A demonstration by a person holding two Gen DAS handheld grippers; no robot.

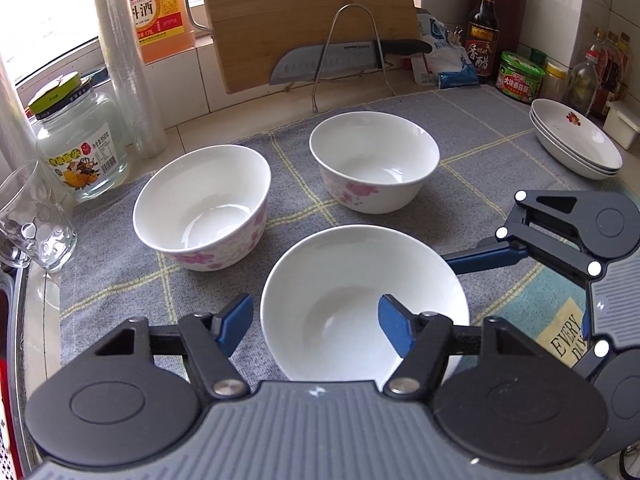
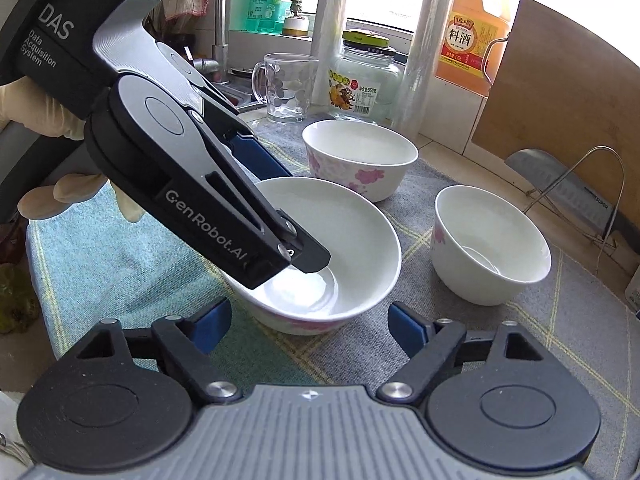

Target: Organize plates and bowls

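The nearest bowl (image 1: 344,280) stands upright on the grey checked cloth (image 1: 480,152), mouth up. It is round, so it has no long axis. Pink blossom print runs round its lower wall.

The left gripper (image 1: 316,322) straddles this bowl's rim: one pad (image 1: 396,324) hangs inside, the other (image 1: 236,320) stands outside, and the gap is far wider than the wall. Treat this claw as released. Its body reads "GenRobot.AI" and "DAS Data Acquisition System" in the right wrist view.

Your right gripper (image 2: 312,328) is also released, its pads clear of the bowl's near side. One fingertip (image 1: 480,258) lies just beside the rim; contact cannot be confirmed.

Two more blossom bowls (image 1: 200,200) (image 1: 372,160) stand upright behind, apart from each other. The stacked plates (image 1: 576,144) sit at the cloth's far right corner.

Readable text:
- The knife (image 2: 576,188) reads "SUPOR".
- The yellow jug (image 2: 472,28) reads "料酒".
- The dark bottle (image 1: 482,32) reads "香醋".
- The teal towel (image 1: 564,336) reads "EVERY DAY".
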